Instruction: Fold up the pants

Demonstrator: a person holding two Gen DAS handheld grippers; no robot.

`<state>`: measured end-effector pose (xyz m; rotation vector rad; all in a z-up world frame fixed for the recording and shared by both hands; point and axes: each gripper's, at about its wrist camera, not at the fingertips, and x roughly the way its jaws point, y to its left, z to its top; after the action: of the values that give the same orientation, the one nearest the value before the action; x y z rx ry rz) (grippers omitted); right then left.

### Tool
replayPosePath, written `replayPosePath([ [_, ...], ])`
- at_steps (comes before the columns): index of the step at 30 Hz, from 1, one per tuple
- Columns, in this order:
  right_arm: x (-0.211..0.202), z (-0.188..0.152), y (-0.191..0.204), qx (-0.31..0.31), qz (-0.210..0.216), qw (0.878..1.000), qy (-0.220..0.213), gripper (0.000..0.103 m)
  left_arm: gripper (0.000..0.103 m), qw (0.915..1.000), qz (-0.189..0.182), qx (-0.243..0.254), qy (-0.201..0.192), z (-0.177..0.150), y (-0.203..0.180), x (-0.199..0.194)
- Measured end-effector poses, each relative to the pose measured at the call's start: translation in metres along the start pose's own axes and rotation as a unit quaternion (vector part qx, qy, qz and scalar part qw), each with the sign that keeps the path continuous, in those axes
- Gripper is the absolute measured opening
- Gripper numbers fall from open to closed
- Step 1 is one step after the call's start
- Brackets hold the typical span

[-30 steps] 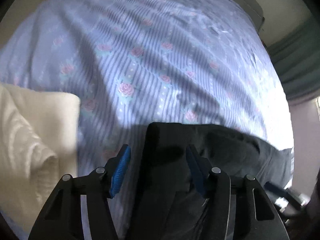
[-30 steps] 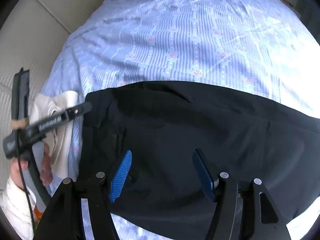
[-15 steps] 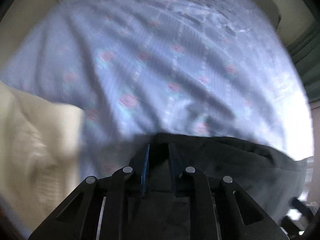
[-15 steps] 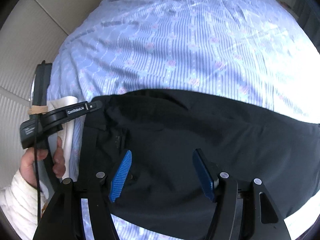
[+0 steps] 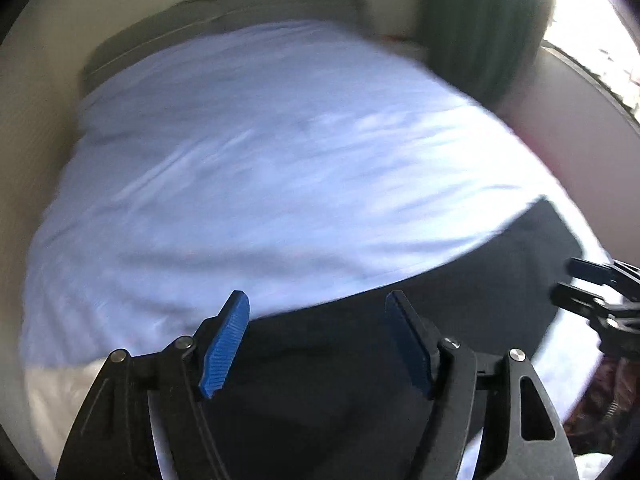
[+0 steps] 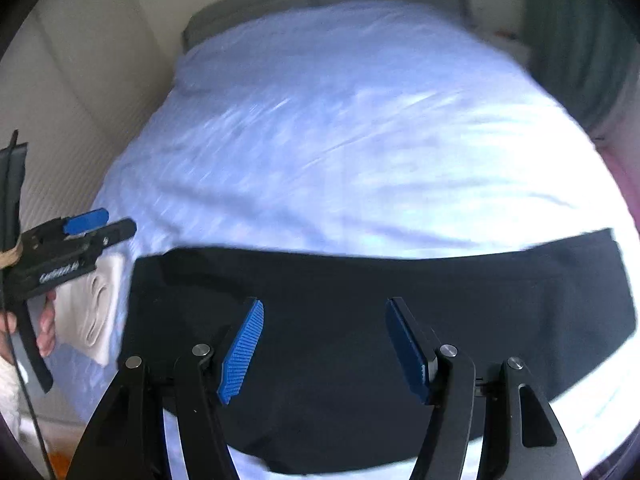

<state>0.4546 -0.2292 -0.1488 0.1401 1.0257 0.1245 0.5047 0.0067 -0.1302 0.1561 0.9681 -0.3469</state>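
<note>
The pants (image 6: 380,344) lie folded lengthwise along the bed's (image 6: 340,140) near edge; crosswise folds remain. The left gripper (image 5: 316,340), just opened, and right gripper (image 6: 324,348) stand apart, empty.

Both wrist views look steeply down (from well above), sharing the black pants (image 6: 360,320) on the bed (image 5: 260,160).
</note>
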Motion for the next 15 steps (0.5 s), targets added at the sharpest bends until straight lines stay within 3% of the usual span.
replayPosePath([
  [4,-0.047,-0.004,-0.098,0.063,-0.029,0.997,-0.035,0.065,0.073,0.9931,-0.102,0.057,-0.007,0.047,-0.108,0.015],
  [8,-0.083,-0.020,-0.200,0.146,-0.076,0.984,-0.070,0.065,0.077,0.9698,-0.201,0.137,0.019,0.092,-0.224,0.053],
  [11,-0.097,-0.039,-0.271,0.213,-0.105,0.968,-0.080,0.065,0.077,0.9526,-0.239,0.182,0.048,0.120,-0.298,0.090],
  [15,-0.098,-0.066,-0.343,0.278,-0.135,0.946,-0.093,0.065,0.077,0.9374,-0.262,0.212,0.087,0.137,-0.378,0.137],
])
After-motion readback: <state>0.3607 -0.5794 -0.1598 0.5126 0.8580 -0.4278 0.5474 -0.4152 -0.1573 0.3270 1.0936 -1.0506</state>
